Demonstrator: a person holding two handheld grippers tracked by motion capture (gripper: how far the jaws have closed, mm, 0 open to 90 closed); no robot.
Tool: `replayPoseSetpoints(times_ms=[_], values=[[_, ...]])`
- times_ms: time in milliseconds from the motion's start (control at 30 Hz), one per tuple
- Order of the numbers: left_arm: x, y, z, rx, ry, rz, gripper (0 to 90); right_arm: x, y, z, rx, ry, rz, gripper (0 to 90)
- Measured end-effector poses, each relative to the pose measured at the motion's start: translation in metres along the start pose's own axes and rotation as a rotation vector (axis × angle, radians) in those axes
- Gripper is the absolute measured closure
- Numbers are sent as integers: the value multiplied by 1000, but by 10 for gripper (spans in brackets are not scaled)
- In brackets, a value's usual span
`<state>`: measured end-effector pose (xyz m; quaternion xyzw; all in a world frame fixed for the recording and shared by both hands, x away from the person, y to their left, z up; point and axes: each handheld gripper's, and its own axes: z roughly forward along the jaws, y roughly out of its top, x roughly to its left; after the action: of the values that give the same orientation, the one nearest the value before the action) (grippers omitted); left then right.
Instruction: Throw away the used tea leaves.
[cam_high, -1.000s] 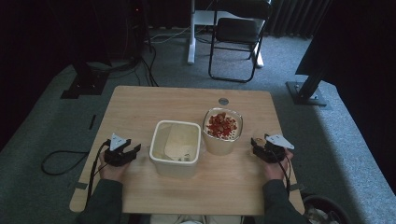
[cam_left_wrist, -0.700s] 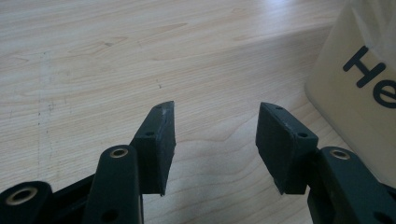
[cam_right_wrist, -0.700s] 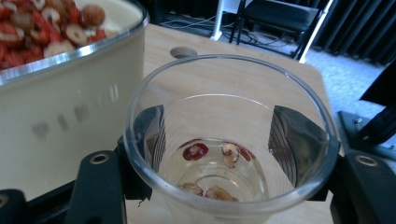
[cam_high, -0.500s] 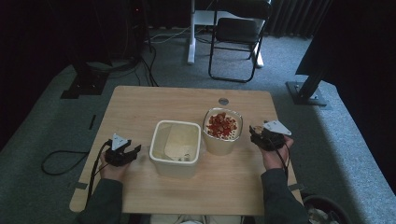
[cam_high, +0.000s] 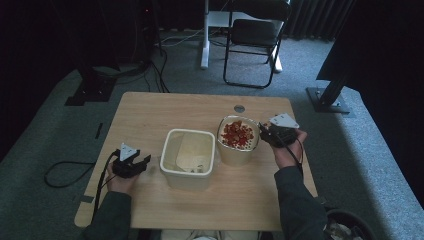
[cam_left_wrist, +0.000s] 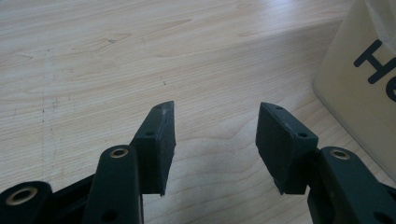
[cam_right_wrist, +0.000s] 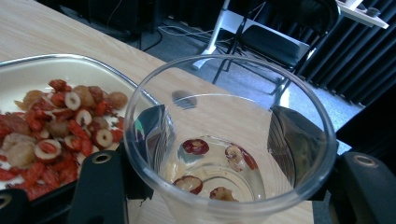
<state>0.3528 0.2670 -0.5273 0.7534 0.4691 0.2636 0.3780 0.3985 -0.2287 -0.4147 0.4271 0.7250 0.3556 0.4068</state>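
Clear plastic cup (cam_right_wrist: 229, 140), round-rimmed and see-through, sits clamped between the 2 black jaws of the right gripper (cam_right_wrist: 224, 140), which press on its wall from either side. At its bottom lie about 4 slices of dried red fruit (cam_right_wrist: 195, 146), pale at the core with dark red skin. The jaws have just been closing on it, with the cup between them.

In the high view the right gripper (cam_high: 272, 134) is off the table (cam_high: 150, 115) at the right edge of the round tub (cam_high: 239, 145), which is heaped with red and tan dried fruit; in the right gripper view the cup is just beside that tub's rim.

A second ago this hand was low, near the table's right edge, apart from the tub; it has since risen and come in toward it.

The left gripper (cam_high: 131, 165) stays where it was, left of the square cream tub (cam_high: 189, 157), its jaws apart with only bare tabletop between the pads (cam_left_wrist: 158, 140).
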Motion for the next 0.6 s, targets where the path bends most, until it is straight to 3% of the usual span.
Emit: replayPoseSetpoints(times_ms=[267,533,600], values=[[0,0,0,-1,-2,0,483,11,9,6,5,-11,-50,371],[-1,0,1,2,-2,5,483,14,14,8,12,-18,-59,370],[-1,0,1,2,-2,5,483,16,16,8,20,-34,-98,371]])
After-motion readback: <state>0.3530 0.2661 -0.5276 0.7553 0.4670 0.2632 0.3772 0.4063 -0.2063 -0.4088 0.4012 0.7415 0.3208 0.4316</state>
